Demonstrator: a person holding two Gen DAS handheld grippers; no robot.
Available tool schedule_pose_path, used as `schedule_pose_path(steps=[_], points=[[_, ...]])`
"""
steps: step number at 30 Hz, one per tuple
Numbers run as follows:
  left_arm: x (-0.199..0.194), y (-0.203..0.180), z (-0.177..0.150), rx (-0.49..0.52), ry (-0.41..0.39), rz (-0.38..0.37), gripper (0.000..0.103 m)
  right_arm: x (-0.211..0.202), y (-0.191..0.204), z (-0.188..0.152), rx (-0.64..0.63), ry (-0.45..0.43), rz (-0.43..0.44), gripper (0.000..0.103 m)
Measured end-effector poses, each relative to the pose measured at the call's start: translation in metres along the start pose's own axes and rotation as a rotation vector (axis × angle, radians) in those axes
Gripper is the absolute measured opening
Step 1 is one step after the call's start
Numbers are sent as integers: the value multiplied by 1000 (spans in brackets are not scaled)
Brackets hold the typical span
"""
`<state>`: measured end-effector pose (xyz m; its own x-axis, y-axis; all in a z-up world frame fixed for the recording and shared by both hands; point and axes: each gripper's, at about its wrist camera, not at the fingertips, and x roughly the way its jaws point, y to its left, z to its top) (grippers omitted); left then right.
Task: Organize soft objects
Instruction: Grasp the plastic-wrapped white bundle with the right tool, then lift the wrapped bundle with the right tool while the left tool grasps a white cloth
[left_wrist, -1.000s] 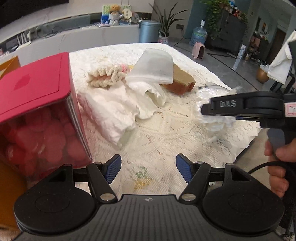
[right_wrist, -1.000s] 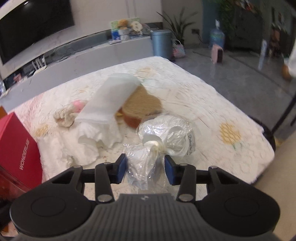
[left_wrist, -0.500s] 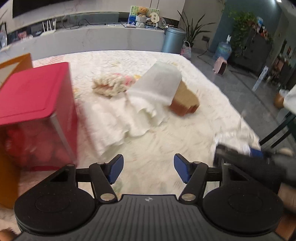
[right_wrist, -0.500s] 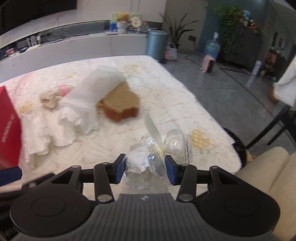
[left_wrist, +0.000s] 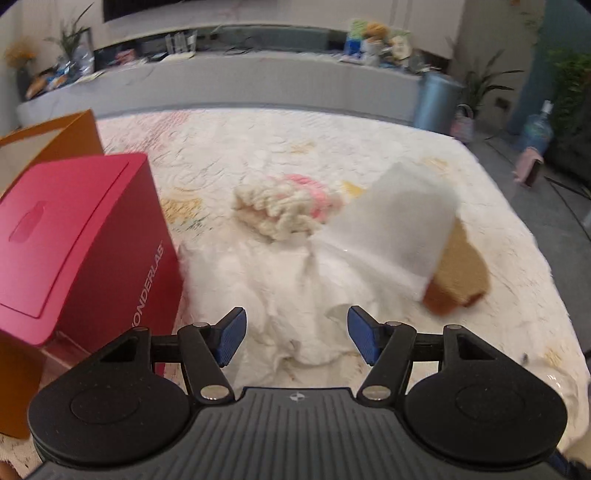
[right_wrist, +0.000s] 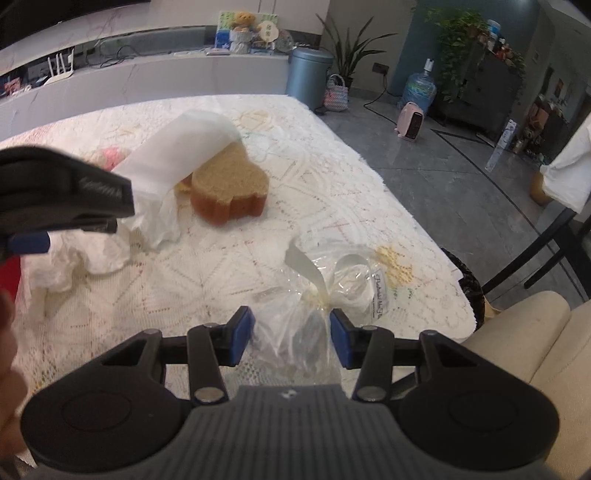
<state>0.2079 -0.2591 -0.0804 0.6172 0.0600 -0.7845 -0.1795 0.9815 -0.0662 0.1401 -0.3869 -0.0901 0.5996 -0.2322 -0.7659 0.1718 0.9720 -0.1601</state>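
1. Left wrist view: I have swung away from the table's right edge toward the left side. My left gripper (left_wrist: 293, 338) now hovers over the crumpled white cloth (left_wrist: 273, 291), jaws spread, nothing between them. Red box (left_wrist: 79, 236) stands at the left edge, yarn bundle (left_wrist: 284, 206) behind the cloth.
2. Right wrist view: my right gripper (right_wrist: 291, 339) has barely shifted, jaws still pinching the clear tied bag (right_wrist: 295, 328) near the table's right edge. Brown sponge (right_wrist: 231, 192) lies mid-table. The cloth looks like my next pick.

Grey tiled floor (right_wrist: 424, 155) (glossy), blue bin (right_wrist: 308, 75), plants.
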Motion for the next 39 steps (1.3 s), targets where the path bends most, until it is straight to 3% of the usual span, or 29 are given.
schedule_pose_path(steps=[8,14,22,26,32,35,37,39], points=[[19,6,0,-45,53,59,75,5,11,-3,-53,12,6,47],[31,2,2,-41,78,80,81,9,16,-3,-76,22,-10,48],[34,-8,-4,-2,53,107,91,10,19,-4,-92,25,-15,50],[34,-6,-5,-13,40,100,89,9,19,-4,-90,25,-13,50],[29,-5,-14,18,-29,63,75,10,17,-5,-80,29,-7,50],[26,-8,-15,41,-43,64,50,10,18,-4,-85,29,-8,50],[23,-11,-17,82,-56,102,18,10,17,-5,-84,29,-6,50],[21,-12,-18,113,-56,112,11,11,17,-5,-82,30,-6,50]])
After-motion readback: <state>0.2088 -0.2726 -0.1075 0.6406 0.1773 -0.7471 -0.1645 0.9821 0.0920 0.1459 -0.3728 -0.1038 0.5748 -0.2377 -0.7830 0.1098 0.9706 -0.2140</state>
